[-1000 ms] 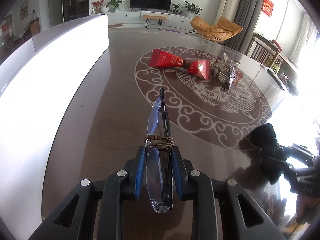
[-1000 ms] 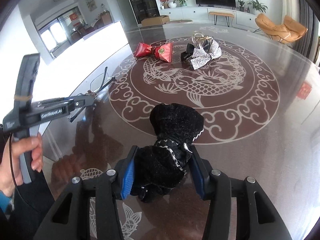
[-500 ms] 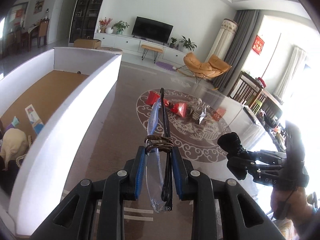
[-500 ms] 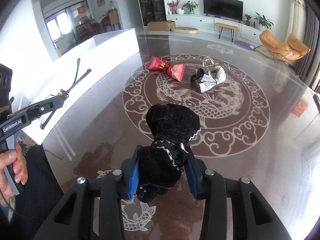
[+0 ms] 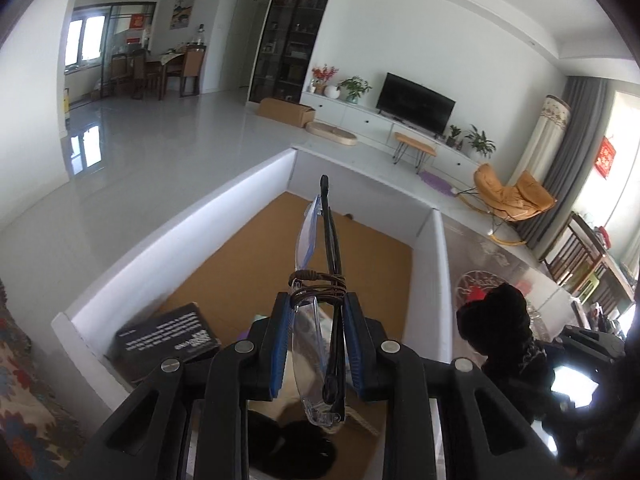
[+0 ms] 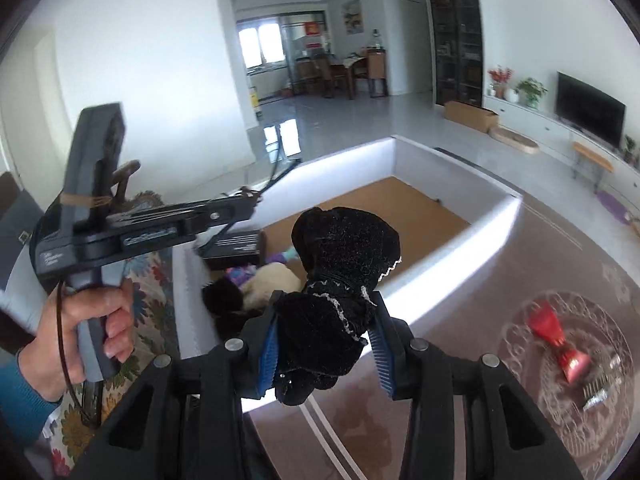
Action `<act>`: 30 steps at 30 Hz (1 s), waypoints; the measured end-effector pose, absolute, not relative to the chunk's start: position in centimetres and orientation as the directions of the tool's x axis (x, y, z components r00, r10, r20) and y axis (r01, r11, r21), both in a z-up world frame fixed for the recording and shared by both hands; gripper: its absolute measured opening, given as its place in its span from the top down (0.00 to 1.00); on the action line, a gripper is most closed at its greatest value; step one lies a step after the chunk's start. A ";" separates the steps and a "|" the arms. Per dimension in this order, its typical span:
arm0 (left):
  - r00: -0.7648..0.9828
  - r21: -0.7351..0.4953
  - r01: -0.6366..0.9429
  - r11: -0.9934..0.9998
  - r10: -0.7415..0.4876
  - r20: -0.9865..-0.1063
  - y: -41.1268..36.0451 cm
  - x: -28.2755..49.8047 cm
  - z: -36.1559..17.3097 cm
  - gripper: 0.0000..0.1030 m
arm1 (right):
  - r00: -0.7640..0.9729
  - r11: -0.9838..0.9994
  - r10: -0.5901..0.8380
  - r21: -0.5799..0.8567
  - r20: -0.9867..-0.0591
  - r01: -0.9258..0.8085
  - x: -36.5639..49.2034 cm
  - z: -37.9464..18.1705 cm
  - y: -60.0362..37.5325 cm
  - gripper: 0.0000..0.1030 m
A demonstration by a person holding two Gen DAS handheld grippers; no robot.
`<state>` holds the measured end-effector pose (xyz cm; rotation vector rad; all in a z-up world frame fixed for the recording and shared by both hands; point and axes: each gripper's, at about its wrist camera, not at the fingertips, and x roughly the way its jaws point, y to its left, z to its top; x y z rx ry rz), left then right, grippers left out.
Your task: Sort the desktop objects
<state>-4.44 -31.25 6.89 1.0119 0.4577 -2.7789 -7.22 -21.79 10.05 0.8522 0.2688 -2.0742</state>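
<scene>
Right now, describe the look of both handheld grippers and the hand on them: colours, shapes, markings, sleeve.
Both tools are matte black plastic with silver screw heads and blue ribbed pads inside the fingers. The left gripper, seen from the right wrist view, has a grey pistol handle, white lettering too blurred to read, and a tan band round its upright block. A thin black cord hangs by the left hand, which wears a blue sleeve. The right gripper matches.

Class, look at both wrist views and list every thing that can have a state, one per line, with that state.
Left gripper: shut on the folded glasses.
Glasses: folded, held above the box.
Right gripper: shut on the black bow.
Black bow: held in the air, near the box wall.
White box: open on top, several things inside.
Red bow: lying on the table.
Television: screen dark.
</scene>
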 end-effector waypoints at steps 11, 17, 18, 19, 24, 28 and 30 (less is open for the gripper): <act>-0.616 -0.174 0.407 -0.896 -0.129 -0.777 -36.0 -5.4 0.3 0.35 | -0.149 -0.520 -0.542 0.190 -0.827 0.833 -8.8 1.2 -33.8 0.20; -0.705 -0.154 0.383 -0.911 -0.180 -0.686 -31.9 -4.0 3.3 0.22 | -0.273 -0.569 -0.639 0.203 -0.719 0.797 -8.9 4.5 -28.0 0.08; -0.721 -0.152 0.361 -0.920 -0.172 -0.671 -30.5 -4.0 4.1 0.21 | -0.312 -0.584 -0.652 0.195 -0.691 0.788 -8.9 5.2 -26.1 0.04; -0.739 -0.152 0.332 -0.931 -0.156 -0.655 -29.0 -3.9 4.9 0.21 | -0.357 -0.605 -0.658 0.182 -0.663 0.775 -8.7 5.7 -24.1 0.00; -0.815 -0.192 0.092 -0.977 0.037 -0.578 -18.7 -3.4 7.3 0.07 | -0.547 -0.765 -0.536 0.096 -0.643 0.637 -9.6 4.4 -13.4 0.00; -0.771 -0.202 -0.121 -0.972 0.220 -0.598 -9.5 -4.0 5.4 0.00 | -0.604 -0.893 -0.296 -0.010 -0.740 0.450 -10.5 -0.7 -3.6 0.00; -0.730 -0.178 -0.175 -0.968 0.249 -0.637 -5.8 -4.9 2.8 0.00 | -0.605 -0.930 -0.202 -0.042 -0.770 0.364 -10.3 -2.8 1.0 0.00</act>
